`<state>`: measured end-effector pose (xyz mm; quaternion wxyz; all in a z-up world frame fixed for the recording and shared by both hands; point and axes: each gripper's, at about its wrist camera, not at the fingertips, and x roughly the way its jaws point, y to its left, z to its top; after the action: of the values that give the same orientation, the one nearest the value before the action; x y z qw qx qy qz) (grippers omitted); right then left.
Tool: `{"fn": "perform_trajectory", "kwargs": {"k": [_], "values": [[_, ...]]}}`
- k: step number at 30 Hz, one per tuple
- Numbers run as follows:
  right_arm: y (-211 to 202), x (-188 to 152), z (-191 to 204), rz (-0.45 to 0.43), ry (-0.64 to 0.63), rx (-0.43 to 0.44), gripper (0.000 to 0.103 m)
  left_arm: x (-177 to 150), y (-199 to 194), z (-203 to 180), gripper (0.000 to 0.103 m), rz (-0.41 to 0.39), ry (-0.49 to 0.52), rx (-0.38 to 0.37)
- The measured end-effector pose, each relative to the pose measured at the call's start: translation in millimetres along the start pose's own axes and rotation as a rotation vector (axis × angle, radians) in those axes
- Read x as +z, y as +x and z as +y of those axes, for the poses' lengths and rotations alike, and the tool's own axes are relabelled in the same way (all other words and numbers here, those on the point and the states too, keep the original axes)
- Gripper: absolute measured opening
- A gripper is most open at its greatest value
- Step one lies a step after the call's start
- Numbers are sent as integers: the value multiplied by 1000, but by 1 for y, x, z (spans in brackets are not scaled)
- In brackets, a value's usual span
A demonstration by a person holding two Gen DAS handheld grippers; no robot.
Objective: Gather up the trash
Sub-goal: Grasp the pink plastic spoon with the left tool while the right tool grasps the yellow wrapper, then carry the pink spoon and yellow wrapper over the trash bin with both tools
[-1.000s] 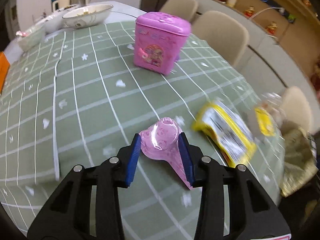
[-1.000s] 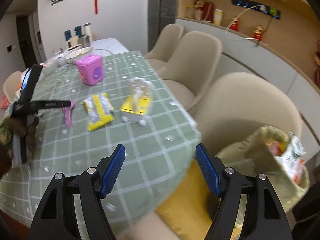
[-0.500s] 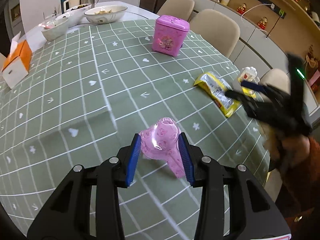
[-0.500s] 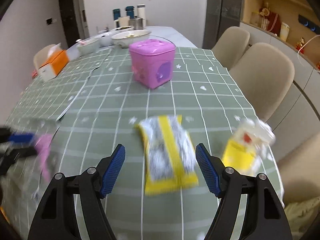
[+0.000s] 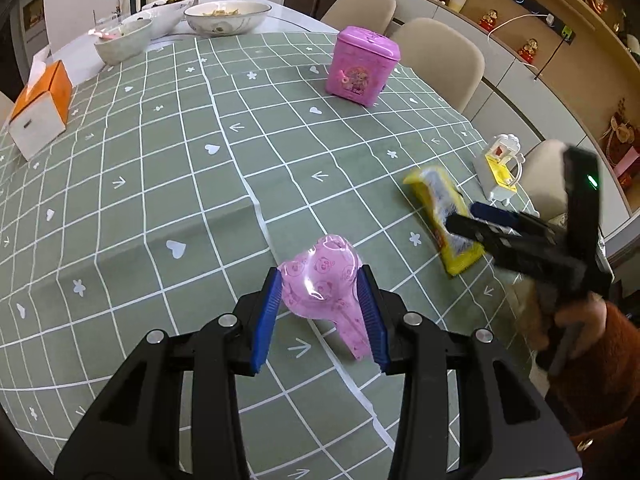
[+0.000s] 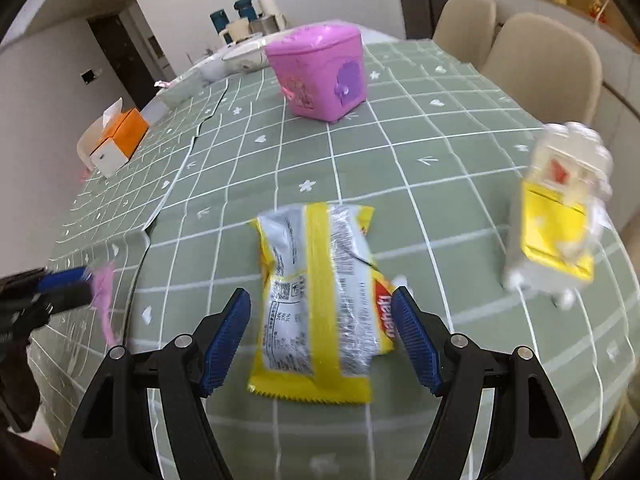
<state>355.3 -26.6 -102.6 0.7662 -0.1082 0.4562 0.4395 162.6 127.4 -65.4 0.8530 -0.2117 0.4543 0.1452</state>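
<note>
Pink crinkled plastic wrapper printed with little faces [image 5: 320, 280], clamped between the blue-padded fingers of the left gripper [image 5: 319, 312] and held above the green checked cloth of the counter [image 5: 160, 168]. Fingers pressed against both sides of the wrapper, its tail hanging down between them. Seen again from the right wrist view as a pink blur at the far left edge.

Spread wide, by contrast, the fingers of the right gripper [image 6: 320, 336], nothing gripped, poised on either side of a yellow and silver foil snack packet [image 6: 316, 304] lying flat on the cloth with its printed back up. Not clear whether the pads are down at the level of the packet or above it. Just to the right of the packet, near the counter edge, a small clear and yellow plastic package [image 6: 556, 216], blurred, resting on the cloth and untouched.

Further back on the counter: a pink lidded plastic box with cartoon stickers [image 5: 362, 66], an orange and white tissue box [image 5: 38, 114], and white ceramic bowls [image 5: 226, 18] at the far end. Hard to say whether the pink box counts as a bin or as mere clutter.

Judged by this: one piece of trash in hand but not yet dropped anywhere, a second about to be gripped, a third waiting; no bin or bag visible in either view, so the depositing step apparently undone
</note>
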Motion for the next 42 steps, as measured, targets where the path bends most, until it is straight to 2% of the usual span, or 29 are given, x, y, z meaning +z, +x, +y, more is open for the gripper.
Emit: {"fn": "perform_trajectory", "kwargs": {"k": [2,4,7,11,13,14,15,16,17,20,25,29,36,42], "values": [[-11,-5,5,-36,-1,-41,69,-1,2,0,37,4,-4,-13],[-15,-4,8,-56,-7,-46,69,-3,2,-1,37,7,-3,-20],[-4,5,15,-34,-43,-52,69,-6,1,-3,37,12,3,-25],[23,18,16,-17,-91,-127,69,-10,-4,-4,37,13,11,-17],[29,23,11,-8,-84,-96,69,-14,-6,-3,37,14,13,-9],[30,24,10,-4,-79,-77,65,-15,-7,-2,37,17,12,-6],[29,25,10,3,-81,-51,57,-17,-7,0,37,20,10,-3],[27,24,12,16,-93,-23,34,-19,-8,1,37,23,6,1],[26,24,15,27,-104,-17,28,-21,-9,2,37,24,4,2],[6,17,23,6,-123,-41,21,-22,-13,2,37,16,-6,1],[-47,2,27,-52,-95,-62,21,-13,-26,-11,37,-41,7,-9],[-100,-7,13,-111,-48,-81,21,5,-43,-40,37,-118,57,-29],[-191,-31,-28,-210,5,-210,21,36,-65,-125,37,-242,201,-119],[-258,-57,-71,-291,83,-318,21,54,-66,-211,37,-285,337,-223]]}}
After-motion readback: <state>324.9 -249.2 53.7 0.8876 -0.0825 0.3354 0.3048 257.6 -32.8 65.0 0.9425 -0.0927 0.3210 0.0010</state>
